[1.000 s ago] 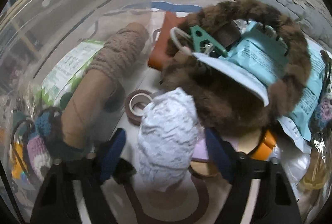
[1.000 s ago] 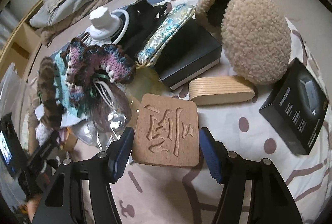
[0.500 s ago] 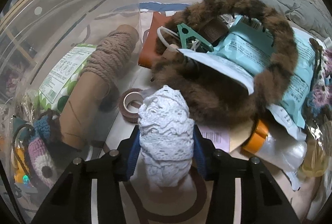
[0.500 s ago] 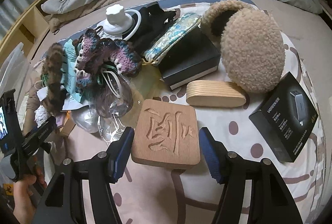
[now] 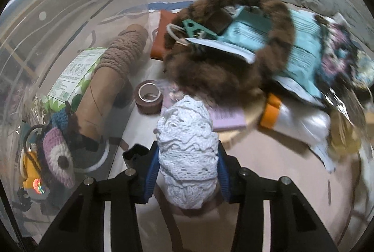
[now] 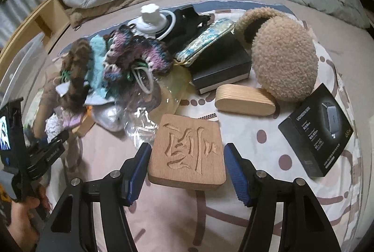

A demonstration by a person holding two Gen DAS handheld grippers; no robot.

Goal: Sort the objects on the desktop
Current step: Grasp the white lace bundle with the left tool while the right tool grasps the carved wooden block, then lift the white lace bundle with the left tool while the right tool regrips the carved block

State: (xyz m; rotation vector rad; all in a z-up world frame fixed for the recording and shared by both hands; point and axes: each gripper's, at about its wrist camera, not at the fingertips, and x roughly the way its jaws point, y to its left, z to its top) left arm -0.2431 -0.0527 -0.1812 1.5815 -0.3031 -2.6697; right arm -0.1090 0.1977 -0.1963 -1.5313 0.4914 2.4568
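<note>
Blue-padded fingers (image 5: 151,172) of the left gripper (image 5: 187,172) are clamped on a white lace roll (image 5: 187,153), its lower end cut off from sight. Beyond it, a furry brown ring (image 5: 233,65) is blurred. The right gripper (image 6: 187,170) is held apart around a carved wooden coaster (image 6: 189,153), untouched, with bare bedsheet (image 6: 257,135) alongside.
</note>
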